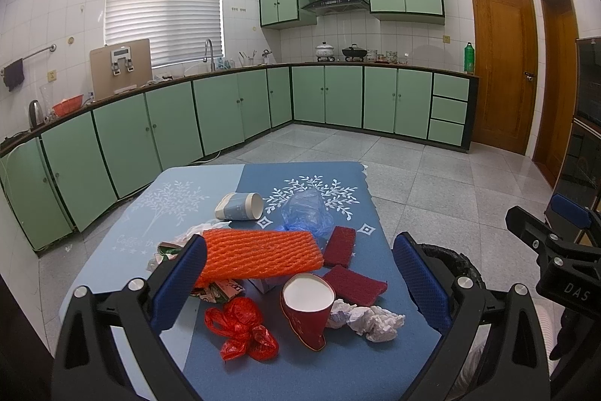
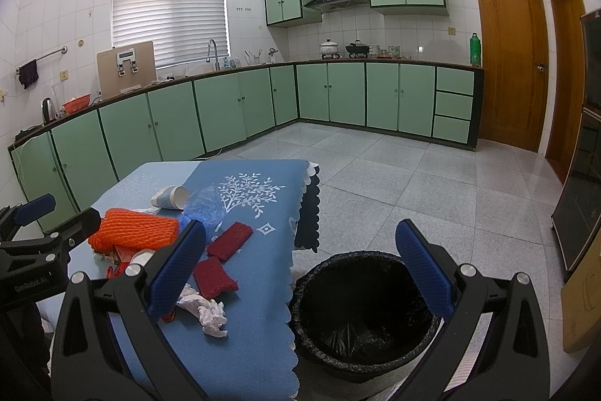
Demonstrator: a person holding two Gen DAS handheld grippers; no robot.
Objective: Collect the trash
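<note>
Both grippers hang spread and empty over a kitchen table: the left gripper frames a red cup at centre, crumpled tissue at 4 o'clock, a red bag at 7; beyond lie orange mesh, two maroon pads and a tipped paper cup at 12; the right gripper hovers above a black-lined bin just beside the table.

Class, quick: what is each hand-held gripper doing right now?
Left hand-held gripper: open, holding nothing, above the table trash.
Right hand-held gripper: open, holding nothing.
</note>
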